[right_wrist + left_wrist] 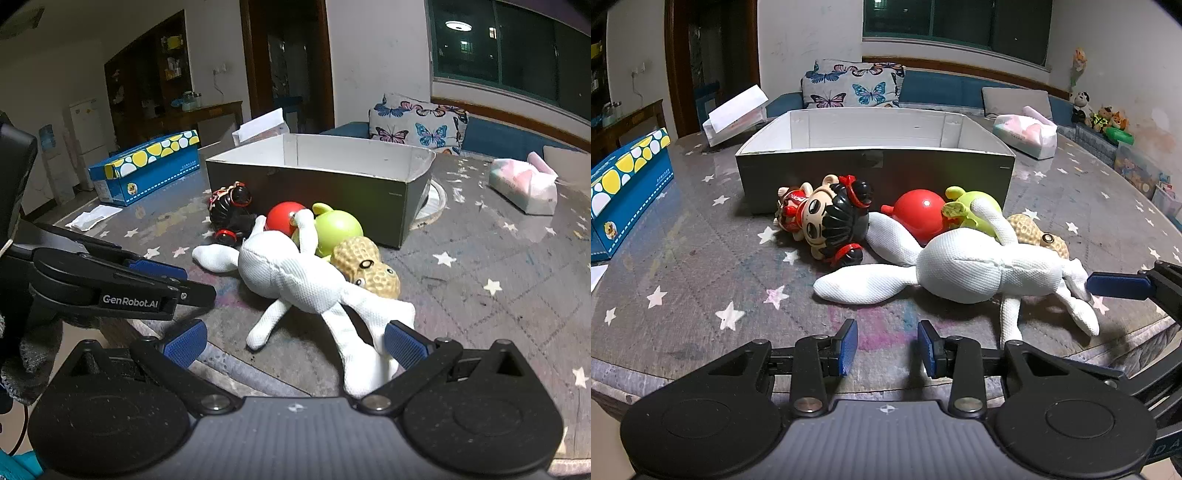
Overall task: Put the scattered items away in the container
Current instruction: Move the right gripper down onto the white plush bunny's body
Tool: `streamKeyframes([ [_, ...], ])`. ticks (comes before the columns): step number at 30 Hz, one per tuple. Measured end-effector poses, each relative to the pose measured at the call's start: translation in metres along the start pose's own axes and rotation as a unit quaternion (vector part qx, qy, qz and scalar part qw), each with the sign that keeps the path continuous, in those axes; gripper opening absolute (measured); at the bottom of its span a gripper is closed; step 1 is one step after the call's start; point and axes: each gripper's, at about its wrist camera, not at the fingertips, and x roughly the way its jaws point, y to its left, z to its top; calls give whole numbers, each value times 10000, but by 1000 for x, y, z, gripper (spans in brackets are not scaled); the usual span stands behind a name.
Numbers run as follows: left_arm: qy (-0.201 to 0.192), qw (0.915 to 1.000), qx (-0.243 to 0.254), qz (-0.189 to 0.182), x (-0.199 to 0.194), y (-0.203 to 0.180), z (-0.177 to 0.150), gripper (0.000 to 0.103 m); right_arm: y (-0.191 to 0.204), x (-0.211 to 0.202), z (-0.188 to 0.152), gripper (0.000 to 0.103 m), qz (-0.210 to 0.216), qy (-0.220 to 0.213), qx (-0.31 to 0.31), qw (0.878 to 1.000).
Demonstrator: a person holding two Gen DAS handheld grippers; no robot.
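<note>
An open box (875, 173) (325, 184), dark outside and white inside, stands on the table. In front of it lie a doll with black hair (827, 218) (231, 210), a red ball toy (919, 214) (282, 218), a green toy (975, 210) (338, 230), a tan peanut toy (1038, 232) (369, 269) and a white plush rabbit (960, 269) (295, 277). My left gripper (887, 347) is open and empty, short of the rabbit. My right gripper (295, 343) is open wide, with the rabbit's legs between its fingers; one of its fingers shows in the left wrist view (1119, 286).
A blue box with yellow and white dots (624, 188) (147, 170) lies at the left. A tissue pack (1027, 134) (524, 188) lies at the right. A white paper bag (735, 114) stands behind the box. Pillows and a sofa are beyond the table.
</note>
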Motion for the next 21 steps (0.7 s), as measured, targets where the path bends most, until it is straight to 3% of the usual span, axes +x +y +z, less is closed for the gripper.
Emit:
streamKeyframes([
  [21, 22, 9999, -119, 4, 11, 15, 11, 38, 6, 10, 17, 102, 145, -194, -365, 9990],
])
